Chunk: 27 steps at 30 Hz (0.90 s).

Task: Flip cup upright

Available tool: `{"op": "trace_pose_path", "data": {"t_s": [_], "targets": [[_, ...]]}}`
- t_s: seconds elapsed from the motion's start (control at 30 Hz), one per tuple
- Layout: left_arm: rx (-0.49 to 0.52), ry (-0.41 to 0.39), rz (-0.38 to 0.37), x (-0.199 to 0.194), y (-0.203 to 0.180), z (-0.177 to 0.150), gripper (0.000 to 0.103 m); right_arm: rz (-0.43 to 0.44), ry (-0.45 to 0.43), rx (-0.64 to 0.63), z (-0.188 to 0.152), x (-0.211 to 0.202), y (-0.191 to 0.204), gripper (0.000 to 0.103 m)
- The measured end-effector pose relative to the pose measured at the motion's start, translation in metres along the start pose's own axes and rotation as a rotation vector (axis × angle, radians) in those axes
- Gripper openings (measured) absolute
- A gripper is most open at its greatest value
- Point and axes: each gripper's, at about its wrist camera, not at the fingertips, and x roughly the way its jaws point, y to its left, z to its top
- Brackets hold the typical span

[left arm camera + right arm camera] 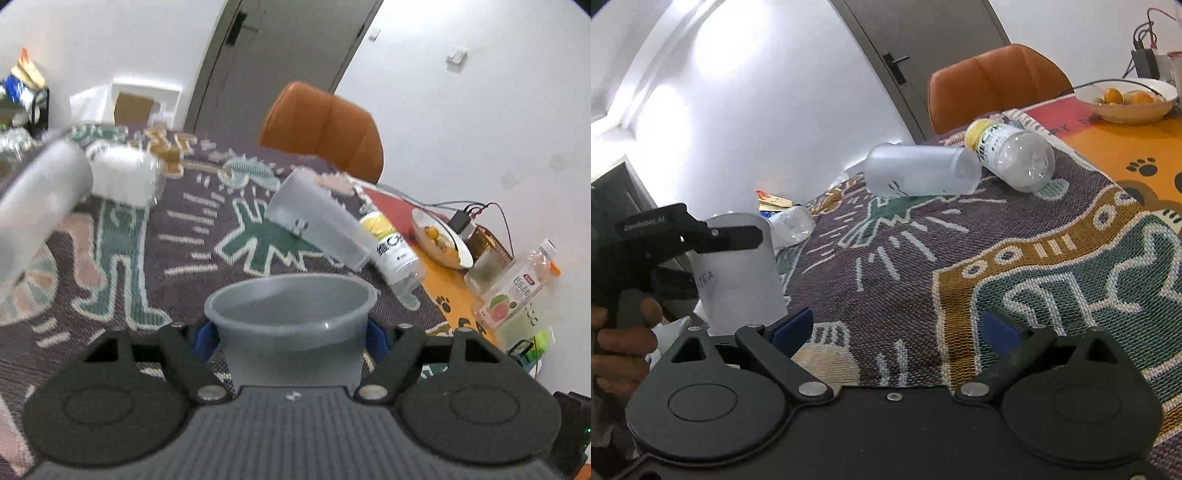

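Between the blue pads of the left claw (291, 332): a frosted cup (291, 325), gripped around its body, mouth toward the lens. Right wrist view shows this same cup (738, 269) held off the table's left edge, rim side up under the black finger, "TEA" lettering legible. Judgement: flip is nearly done or done; what's left is setting it down.

Right claw (897, 332): jaws wide apart, nothing between them, hovering low over the woven patterned cloth (1015, 288). Probably standing by as the free hand.

Second frosted cup (923, 171) lies on its side mid-table, its open end touching a toppled clear bottle (1012, 155) with a yellow cap. Likely the next candidate for righting; the bottle may roll if nudged.

Far right of table: bowl of orange fruit (1126, 98), well apart from the cups. Orange chair (997, 81) behind the table.

Blurred pale cylinder (40, 206) at left edge of the left wrist view; cannot tell what it is.
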Motion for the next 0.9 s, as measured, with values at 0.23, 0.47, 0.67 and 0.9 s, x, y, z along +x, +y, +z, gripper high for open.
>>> {"op": "trace_pose_path", "data": {"t_s": [0.23, 0.47, 0.67, 0.9], "targets": [[0.099, -0.129, 0.052, -0.030, -0.022, -0.006, 0.075, 0.007, -0.034, -0.031, -0.001, -0.013, 0.005, 0.099], [0.204, -0.242, 0.120, -0.044, -0.038, -0.012, 0.076, -0.007, -0.051, -0.044, -0.001, -0.019, 0.006, 0.099], [0.237, -0.273, 0.173, -0.033, -0.037, -0.015, 0.076, -0.018, -0.046, -0.043, -0.002, -0.015, 0.005, 0.099], [0.276, -0.286, 0.207, -0.018, -0.034, -0.025, 0.076, -0.030, -0.032, -0.060, -0.005, -0.007, 0.006, 0.099]]}}
